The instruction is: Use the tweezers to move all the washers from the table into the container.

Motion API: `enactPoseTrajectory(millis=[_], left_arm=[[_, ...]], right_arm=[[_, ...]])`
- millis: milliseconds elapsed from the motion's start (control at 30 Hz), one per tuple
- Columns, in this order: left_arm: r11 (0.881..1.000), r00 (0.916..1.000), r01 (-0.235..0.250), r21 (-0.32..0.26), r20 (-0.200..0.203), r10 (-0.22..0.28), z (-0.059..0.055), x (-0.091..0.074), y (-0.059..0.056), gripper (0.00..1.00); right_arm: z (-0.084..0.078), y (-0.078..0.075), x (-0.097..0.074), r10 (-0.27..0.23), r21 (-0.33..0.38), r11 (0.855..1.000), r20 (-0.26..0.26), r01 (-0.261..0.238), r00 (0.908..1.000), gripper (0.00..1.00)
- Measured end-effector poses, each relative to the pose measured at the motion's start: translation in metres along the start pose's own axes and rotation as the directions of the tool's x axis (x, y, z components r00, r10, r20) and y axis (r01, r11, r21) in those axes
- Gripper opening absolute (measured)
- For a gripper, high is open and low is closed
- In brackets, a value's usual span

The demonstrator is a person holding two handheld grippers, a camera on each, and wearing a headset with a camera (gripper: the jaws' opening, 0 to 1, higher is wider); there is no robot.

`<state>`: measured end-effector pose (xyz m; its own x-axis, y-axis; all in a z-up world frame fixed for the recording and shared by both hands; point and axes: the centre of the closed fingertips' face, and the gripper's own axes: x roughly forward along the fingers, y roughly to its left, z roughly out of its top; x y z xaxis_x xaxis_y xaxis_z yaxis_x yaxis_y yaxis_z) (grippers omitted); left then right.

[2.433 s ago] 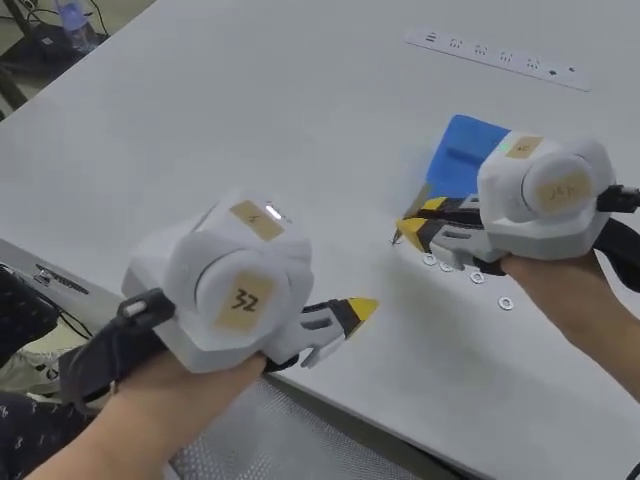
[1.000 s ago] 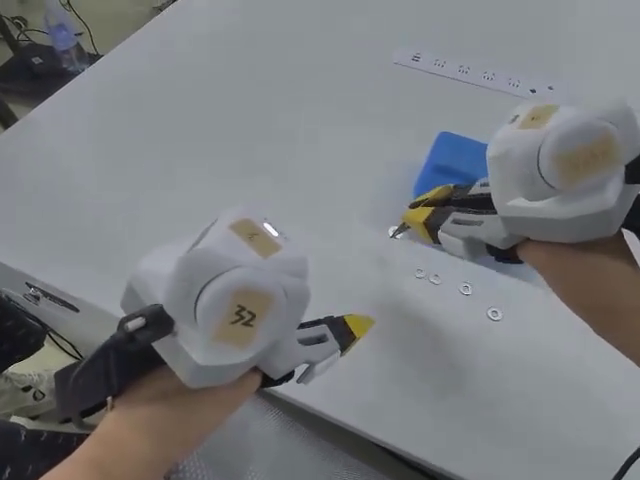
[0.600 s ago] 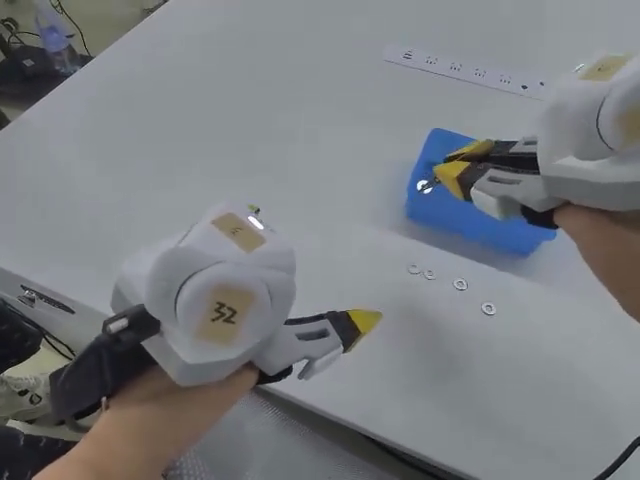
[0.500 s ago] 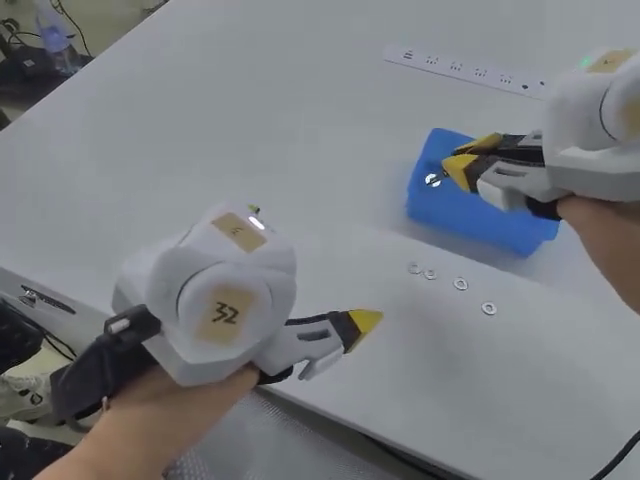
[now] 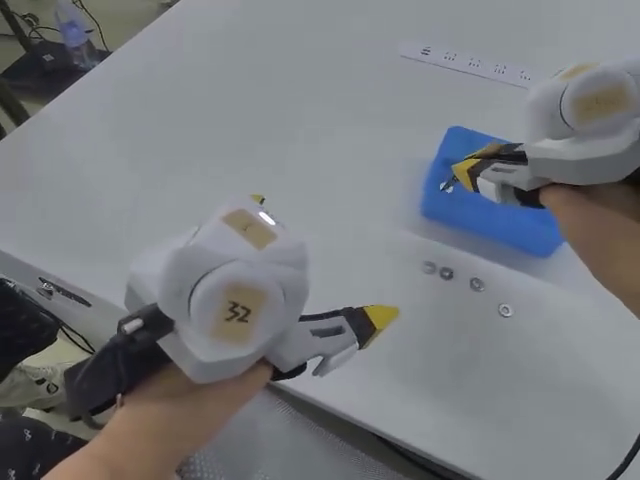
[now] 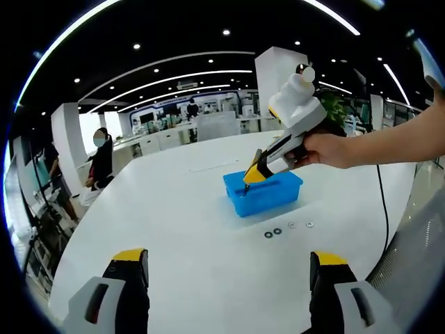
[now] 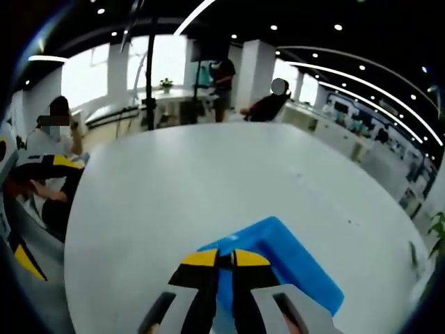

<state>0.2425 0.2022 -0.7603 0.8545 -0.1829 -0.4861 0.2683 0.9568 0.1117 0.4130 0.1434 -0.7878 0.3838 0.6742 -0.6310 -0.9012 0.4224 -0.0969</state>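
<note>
Label "32" [image 5: 237, 312] marks left hand-held gripper [image 6: 228, 259], jaws wide — right hand-held gripper [image 5: 460, 172] clamps tweezers [image 5: 447, 186] over blue container [image 5: 500, 225].

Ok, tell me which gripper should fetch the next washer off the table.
Right. The right gripper is shut on the tweezers above the blue container, close beside the four loose washers. The left gripper is open, holds nothing and sits farther from them.
</note>
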Motion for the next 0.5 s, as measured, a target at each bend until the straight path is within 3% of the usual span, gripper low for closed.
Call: enactPoseTrajectory(millis=[233,500], left_arm=[[1.0,1.0,-0.005,0.004,-0.006,0.005,-0.001,0.0,0.001,0.97],[1.0,0.9995,0.002,0.014,-0.031,-0.002,-0.005,0.002,-0.001,0.97]], right_arm=[[-0.009,0.003,0.013,0.01,-0.021,1.0,-0.046,-0.011,0.9989,0.03],[-0.008,-0.004,0.022,0.024,0.025,0.999,-0.064,-0.023,0.9977,0.03]])
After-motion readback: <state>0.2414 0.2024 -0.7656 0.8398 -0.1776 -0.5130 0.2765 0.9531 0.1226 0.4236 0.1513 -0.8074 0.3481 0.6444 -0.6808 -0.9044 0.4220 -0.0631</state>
